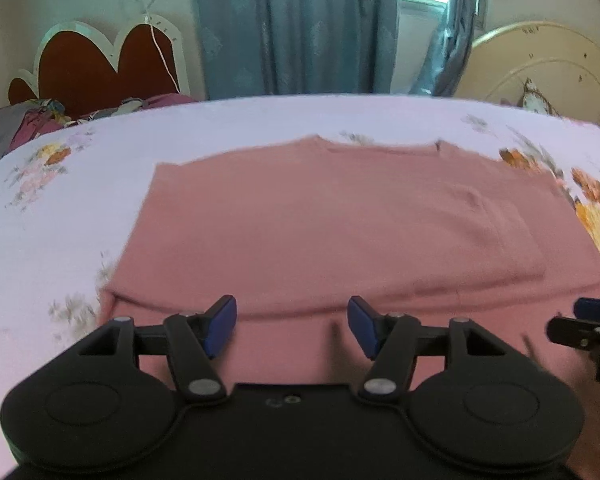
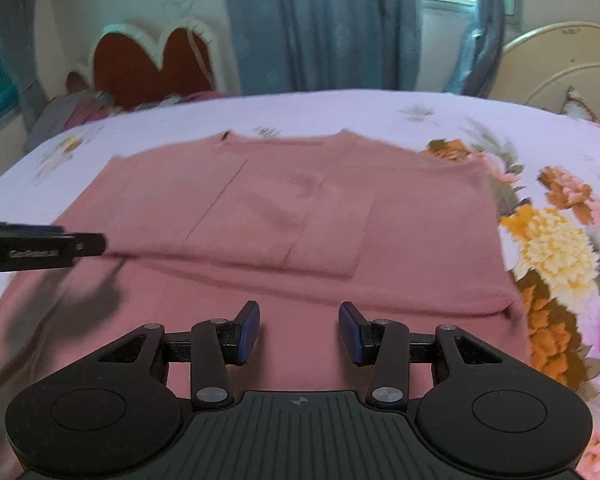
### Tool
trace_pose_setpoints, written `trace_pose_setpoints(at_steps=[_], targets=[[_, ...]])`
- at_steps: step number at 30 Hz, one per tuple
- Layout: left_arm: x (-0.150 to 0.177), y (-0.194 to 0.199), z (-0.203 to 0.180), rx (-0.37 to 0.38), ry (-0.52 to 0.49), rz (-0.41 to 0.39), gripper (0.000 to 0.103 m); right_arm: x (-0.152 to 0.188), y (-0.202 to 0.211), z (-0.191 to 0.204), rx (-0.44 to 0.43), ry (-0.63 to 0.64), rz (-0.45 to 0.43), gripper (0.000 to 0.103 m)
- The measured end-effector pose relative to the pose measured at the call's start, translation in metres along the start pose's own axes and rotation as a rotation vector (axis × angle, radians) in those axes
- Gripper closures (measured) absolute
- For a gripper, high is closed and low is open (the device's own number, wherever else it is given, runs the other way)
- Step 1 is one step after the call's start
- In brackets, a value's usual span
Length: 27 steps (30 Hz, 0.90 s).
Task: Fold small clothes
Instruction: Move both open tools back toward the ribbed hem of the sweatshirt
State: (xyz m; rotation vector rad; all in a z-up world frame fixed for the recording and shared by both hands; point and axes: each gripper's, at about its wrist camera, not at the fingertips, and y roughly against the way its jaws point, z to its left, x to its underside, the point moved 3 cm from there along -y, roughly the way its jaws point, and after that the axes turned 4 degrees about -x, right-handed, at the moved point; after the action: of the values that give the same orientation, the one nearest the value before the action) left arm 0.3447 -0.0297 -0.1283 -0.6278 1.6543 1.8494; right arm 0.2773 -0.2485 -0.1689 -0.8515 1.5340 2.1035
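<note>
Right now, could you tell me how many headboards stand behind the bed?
2: a red scalloped headboard far left, and a cream rounded headboard far right. Others may be hidden outside the frame.

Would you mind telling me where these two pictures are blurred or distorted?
Left wrist view: the bed's far edge bows from the fisheye, and the right gripper smears. Right wrist view: the shirt's collar is soft, and the left gripper is streaked.

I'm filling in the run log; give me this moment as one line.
item: pink knit shirt, sleeves folded in, flat on floral bedsheet | left tongs: open, empty, over hem | right tongs: open, empty, over hem
</note>
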Motion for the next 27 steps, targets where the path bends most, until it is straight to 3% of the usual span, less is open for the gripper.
trace_pose_setpoints(at_steps=[6,15,24,27], targets=[[0.026,0.0,-0.008,-0.032,-0.02,0.04,0.042,0.016,0.0,0.008,-0.038,0.033,0.024,0.059],[0.046,0.007,0.008,-0.084,-0.012,0.061,0.036,0.036,0.008,-0.009,0.026,0.026,0.036,0.059],[0.055,0.017,0.015,-0.067,-0.044,0.056,0.036,0.054,0.031,-0.003,0.092,0.0,0.032,0.059],[0.06,0.03,0.018,-0.038,-0.044,0.041,0.037,0.06,0.047,0.006,0.057,-0.045,0.004,0.059]])
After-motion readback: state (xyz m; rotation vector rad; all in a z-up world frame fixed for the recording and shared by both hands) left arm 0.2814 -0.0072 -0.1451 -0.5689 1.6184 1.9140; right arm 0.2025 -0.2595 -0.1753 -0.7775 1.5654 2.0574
